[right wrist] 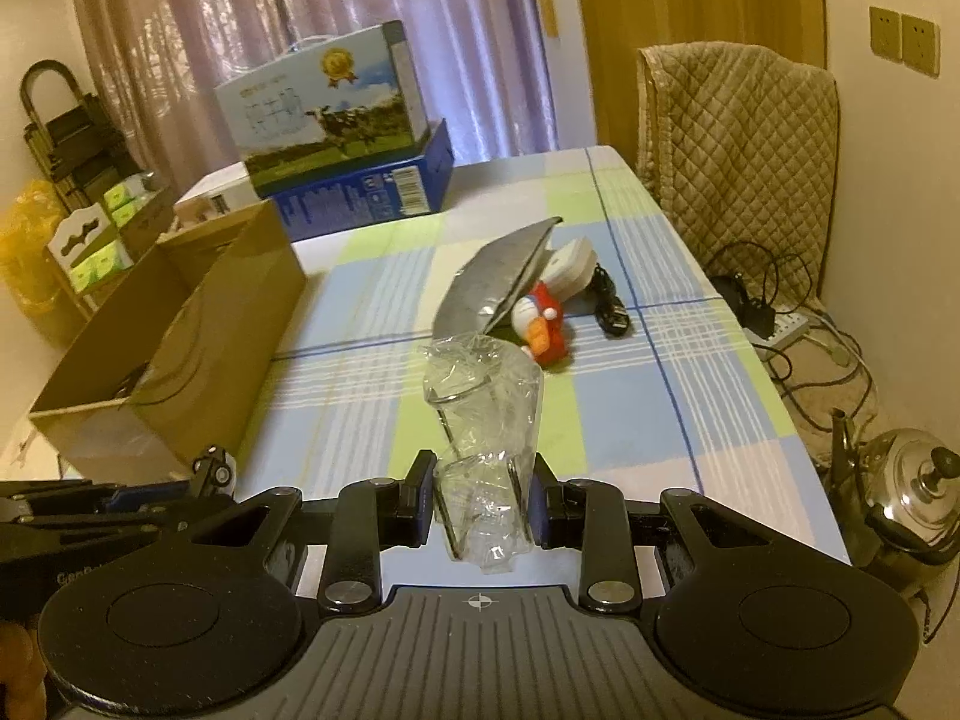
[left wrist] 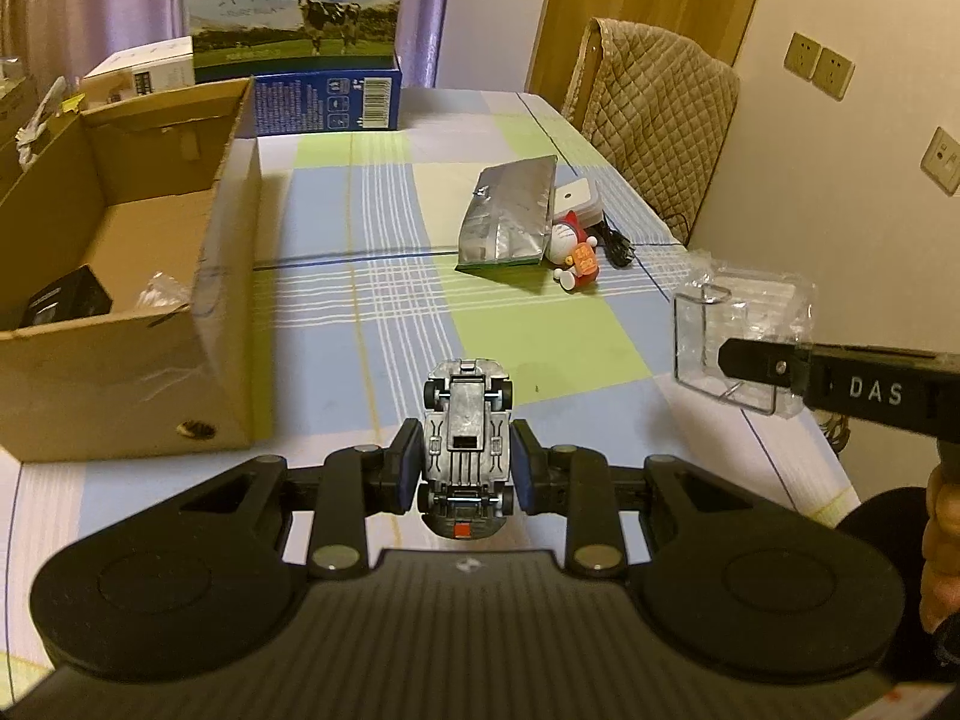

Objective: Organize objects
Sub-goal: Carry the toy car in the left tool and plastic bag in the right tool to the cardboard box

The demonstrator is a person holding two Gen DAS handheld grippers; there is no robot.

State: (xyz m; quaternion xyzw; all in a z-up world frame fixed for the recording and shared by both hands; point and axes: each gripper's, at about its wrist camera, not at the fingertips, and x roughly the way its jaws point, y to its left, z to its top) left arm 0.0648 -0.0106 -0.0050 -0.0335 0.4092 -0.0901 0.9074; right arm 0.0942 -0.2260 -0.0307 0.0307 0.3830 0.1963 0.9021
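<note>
My left gripper (left wrist: pixel 465 468) is shut on a silver toy car (left wrist: pixel 467 420), held upside down above the checked tablecloth, its wheels up. My right gripper (right wrist: pixel 483 498) is shut on a clear plastic package with a wire frame (right wrist: pixel 483 420); the same package (left wrist: pixel 741 342) shows at the right of the left wrist view. An open cardboard box (left wrist: pixel 228 276) stands to the left, with a black item (left wrist: pixel 60 300) inside. On the table lie a silver foil pouch (left wrist: pixel 510 216), a red and white toy figure (left wrist: pixel 576 252), a white device (left wrist: pixel 576 198) and a black cable (left wrist: pixel 615 243).
A milk carton box (left wrist: pixel 300 0) on a blue box (left wrist: pixel 327 102) stands at the table's far end. A quilted chair (left wrist: pixel 660 120) stands against the right edge. In the right wrist view a kettle (right wrist: pixel 906 492) and cables (right wrist: pixel 798 330) lie on the floor.
</note>
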